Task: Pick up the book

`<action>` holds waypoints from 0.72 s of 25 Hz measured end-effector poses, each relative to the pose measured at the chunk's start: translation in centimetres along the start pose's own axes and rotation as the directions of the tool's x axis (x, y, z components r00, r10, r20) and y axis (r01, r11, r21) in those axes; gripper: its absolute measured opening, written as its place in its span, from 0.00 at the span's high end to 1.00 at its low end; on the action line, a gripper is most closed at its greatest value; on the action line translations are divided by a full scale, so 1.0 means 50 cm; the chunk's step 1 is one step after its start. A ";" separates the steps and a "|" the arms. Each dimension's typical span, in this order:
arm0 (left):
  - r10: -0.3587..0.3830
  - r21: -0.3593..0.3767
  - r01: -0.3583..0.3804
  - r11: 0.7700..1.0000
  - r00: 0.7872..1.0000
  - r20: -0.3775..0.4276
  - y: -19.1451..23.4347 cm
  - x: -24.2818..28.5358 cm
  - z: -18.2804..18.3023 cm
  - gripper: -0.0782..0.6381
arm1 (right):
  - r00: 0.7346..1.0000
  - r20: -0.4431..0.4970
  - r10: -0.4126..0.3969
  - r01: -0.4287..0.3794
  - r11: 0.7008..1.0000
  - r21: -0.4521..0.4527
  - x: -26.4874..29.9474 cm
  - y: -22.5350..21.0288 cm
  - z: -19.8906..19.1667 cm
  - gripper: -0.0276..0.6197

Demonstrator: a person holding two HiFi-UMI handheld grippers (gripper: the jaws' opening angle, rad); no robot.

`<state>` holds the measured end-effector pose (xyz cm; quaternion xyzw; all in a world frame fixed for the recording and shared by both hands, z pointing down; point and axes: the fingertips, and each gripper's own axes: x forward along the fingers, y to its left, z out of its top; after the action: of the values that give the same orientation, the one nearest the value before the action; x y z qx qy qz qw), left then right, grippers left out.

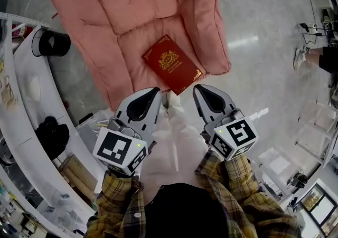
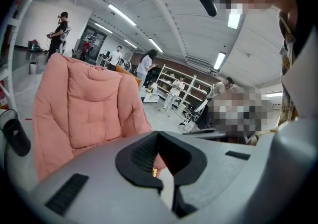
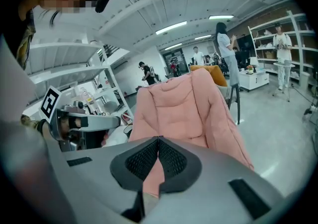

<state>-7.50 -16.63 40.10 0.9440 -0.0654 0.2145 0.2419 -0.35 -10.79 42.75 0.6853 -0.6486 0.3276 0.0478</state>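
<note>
- Red book lies flat on the pink cushioned chair
- Left gripper and right gripper hang just short of it, jaws closed, empty
- White shelving stands left

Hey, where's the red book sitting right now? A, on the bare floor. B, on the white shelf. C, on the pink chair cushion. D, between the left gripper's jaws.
C: the red book lies flat, cover up, on the pink chair cushion.

Dark red book with gold crest, pink quilted chair, yellow plaid sleeves
</note>
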 end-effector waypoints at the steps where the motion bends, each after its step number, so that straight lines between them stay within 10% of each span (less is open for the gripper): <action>1: 0.000 -0.005 0.000 1.000 1.000 -0.004 0.004 0.009 -0.010 0.89 | 1.000 -0.010 -0.007 0.007 1.000 0.014 0.007 -0.013 -0.017 0.93; 18: 0.030 -0.119 -0.038 0.992 0.997 -0.065 0.080 0.170 -0.181 0.89 | 0.989 -0.106 -0.104 0.131 0.950 0.283 0.123 -0.183 -0.290 0.90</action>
<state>-4.16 -15.91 52.70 0.9193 -0.0867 0.2440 0.2965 2.09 -7.53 60.49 0.7070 -0.5489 0.4460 -0.0047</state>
